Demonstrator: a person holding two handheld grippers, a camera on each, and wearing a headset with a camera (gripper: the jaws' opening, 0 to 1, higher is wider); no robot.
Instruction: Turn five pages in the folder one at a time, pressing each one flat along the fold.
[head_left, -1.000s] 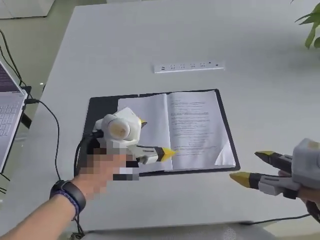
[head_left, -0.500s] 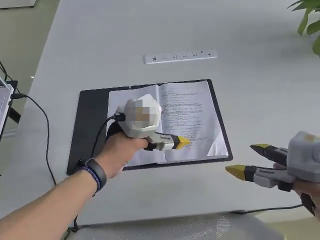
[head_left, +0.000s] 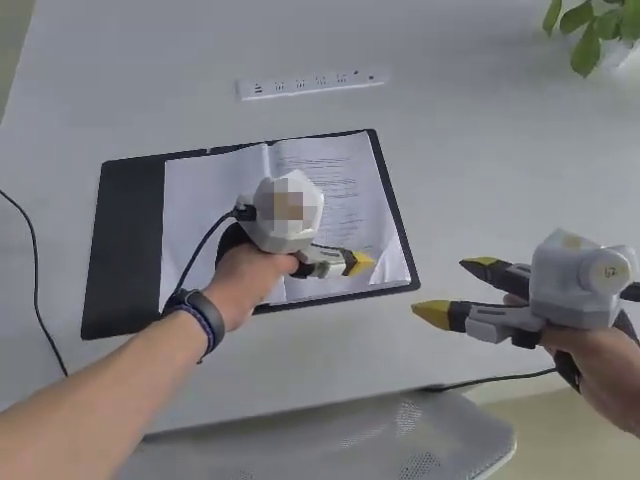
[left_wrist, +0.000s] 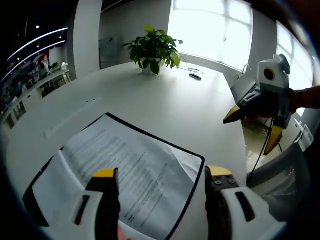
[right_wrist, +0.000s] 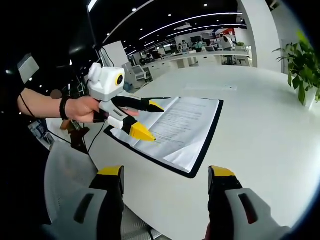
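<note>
White table (head_left: 500, 150) under folder (head_left: 125, 250) of pages (head_left: 330, 190)

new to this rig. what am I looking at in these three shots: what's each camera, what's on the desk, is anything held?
There is no robot here. A person holds a two-jaw gripper in each hand. The head view comes from a headset camera looking down at the white table. The two round pictures come from fisheye cameras, one riding on each gripper and looking along its own yellow-tipped jaws.

On the table lies an open black folder with printed pages. A white power strip sits beyond it, and a green plant stands at the far corner.

The left gripper hovers over the lower part of the right-hand page, jaws open. The right gripper hangs off the folder's right side, jaws also open. Neither holds anything.
</note>
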